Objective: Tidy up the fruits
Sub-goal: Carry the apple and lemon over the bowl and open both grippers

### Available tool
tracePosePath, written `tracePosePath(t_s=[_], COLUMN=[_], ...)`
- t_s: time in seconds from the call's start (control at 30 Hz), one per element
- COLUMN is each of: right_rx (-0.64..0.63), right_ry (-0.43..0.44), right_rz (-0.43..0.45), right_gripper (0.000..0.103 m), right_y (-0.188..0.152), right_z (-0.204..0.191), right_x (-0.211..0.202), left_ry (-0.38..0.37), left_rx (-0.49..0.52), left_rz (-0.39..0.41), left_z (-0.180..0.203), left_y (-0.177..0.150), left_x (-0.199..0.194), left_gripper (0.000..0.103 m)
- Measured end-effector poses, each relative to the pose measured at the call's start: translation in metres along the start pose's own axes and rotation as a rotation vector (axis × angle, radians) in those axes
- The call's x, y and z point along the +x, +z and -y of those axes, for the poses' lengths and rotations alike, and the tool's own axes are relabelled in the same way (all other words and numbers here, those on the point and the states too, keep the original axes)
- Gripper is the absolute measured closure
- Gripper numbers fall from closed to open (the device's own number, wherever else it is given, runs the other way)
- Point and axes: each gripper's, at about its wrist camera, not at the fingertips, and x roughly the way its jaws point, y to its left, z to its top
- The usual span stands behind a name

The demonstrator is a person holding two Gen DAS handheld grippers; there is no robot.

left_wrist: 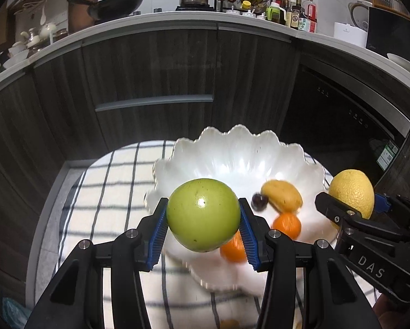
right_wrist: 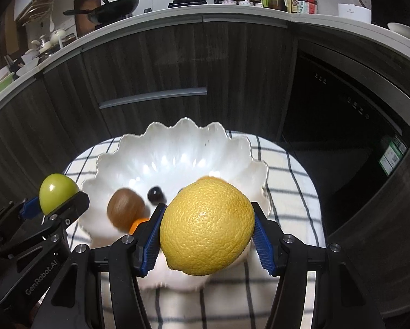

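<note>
My left gripper (left_wrist: pixel 203 229) is shut on a green apple (left_wrist: pixel 203 215) and holds it above the near rim of a white scalloped bowl (left_wrist: pixel 232 148). My right gripper (right_wrist: pixel 207 233) is shut on a large yellow lemon (right_wrist: pixel 207 226), also above the bowl's (right_wrist: pixel 177 142) near rim. In the bowl lie a yellow-brown fruit (left_wrist: pixel 283 194), a dark cherry (left_wrist: pixel 259 201) and two oranges (left_wrist: pixel 287 224). The right wrist view shows a brown kiwi (right_wrist: pixel 125 209) and the cherry (right_wrist: pixel 155 194) in it. The lemon (left_wrist: pixel 351 196) and the apple (right_wrist: pixel 57 194) each show in the other view.
The bowl stands on a white cloth with dark checks (left_wrist: pixel 114 181) over a small table. Dark wood cabinets (left_wrist: pixel 155 63) and a black oven (left_wrist: pixel 342 109) stand close behind. The counter above carries a wok (left_wrist: pixel 117 4), a pot and bottles.
</note>
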Motion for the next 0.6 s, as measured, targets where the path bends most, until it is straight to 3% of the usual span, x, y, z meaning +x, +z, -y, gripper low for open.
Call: tracePosePath(t_s=[0.23,0.6], right_rx=[-0.011,-0.041], right_ry=[0.009,-0.002], right_rz=[-0.041,-0.139], right_gripper=[0.043,0.044], right_y=[0.032,0.058], right_z=[-0.002,-0.008], right_x=[0.046,0.117], left_ry=[-0.011,-0.022], left_rx=[0.018,0.016], left_rz=[-0.028,-0.142], left_z=[-0.005,-0.012], left_y=[0.03,0.052], left_x=[0.042,0.109], left_gripper=[0.055,0.055])
